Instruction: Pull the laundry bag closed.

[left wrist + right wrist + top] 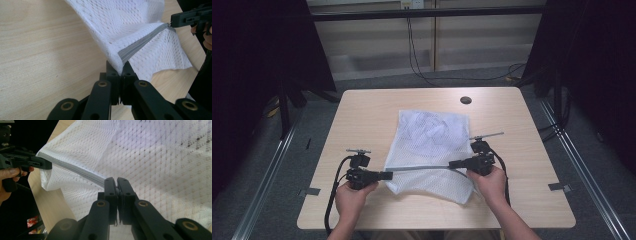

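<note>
The left hand-held gripper (384, 175) sits in the lower left of the high view, its jaws pressed together on the near-left end of a white mesh bag (430, 150). In the left gripper view the two black jaws meet on the fabric at lower centre, right where the grey zipper strip (140, 43) ends — the mesh bunches up out of the pinch. The person's left hand (353, 196) wraps the handle from below, with a black cable (333, 192) looping down toward the bottom edge of the frame.

The right hand-held gripper (455, 164) lies right of centre in the high view, jaws closed on the other end of the same zipper strip (422, 168); the right hand (489, 184) holds it from the lower right. In the right gripper view its jaws are shut on the grey strip (75, 170) at mid-frame, and the left hand-held gripper (47, 165) shows at the upper left.

Between the two, the zipper runs as a taut, nearly level line across the lower middle of the high view. The bag spreads from there toward the centre of the light wooden desk (362, 115), its far part lying flat — something pale shows faintly through the mesh. A small dark round spot (466, 100) sits on the desk at upper centre.
</note>
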Available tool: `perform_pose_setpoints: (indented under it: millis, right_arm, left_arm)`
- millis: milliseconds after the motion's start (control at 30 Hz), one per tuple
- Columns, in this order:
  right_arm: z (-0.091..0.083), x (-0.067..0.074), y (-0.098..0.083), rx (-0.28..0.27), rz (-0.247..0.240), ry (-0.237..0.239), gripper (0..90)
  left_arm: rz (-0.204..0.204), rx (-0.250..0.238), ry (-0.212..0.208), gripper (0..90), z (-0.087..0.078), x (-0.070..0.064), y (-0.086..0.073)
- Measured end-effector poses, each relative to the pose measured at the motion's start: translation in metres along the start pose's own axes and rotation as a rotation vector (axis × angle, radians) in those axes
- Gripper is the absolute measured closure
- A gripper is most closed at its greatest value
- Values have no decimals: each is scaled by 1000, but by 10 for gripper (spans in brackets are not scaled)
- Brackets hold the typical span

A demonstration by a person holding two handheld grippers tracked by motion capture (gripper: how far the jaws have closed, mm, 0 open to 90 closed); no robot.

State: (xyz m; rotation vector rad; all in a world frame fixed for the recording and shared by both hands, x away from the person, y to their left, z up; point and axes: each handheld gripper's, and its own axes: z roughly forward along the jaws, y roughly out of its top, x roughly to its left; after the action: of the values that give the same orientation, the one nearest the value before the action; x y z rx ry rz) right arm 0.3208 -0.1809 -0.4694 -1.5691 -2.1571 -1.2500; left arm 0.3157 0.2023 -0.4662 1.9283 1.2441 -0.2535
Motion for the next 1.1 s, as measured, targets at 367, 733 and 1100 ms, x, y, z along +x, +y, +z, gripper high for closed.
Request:
perform_pose_setpoints:
  millis: [367,733,1100]
  right_arm:
    - [-9,-4,-5,-13,14,-10,871]
    - [-10,-3,-4,-15,11,-21,871]
    - [-14,-6,-4,-24,14,-26,871]
  left_arm:
    - [-1,-6,-3,883,0,0,3]
    - [3,-7,3,883,-2,0,2]
    - [-2,-22,11,883,-6,2,2]
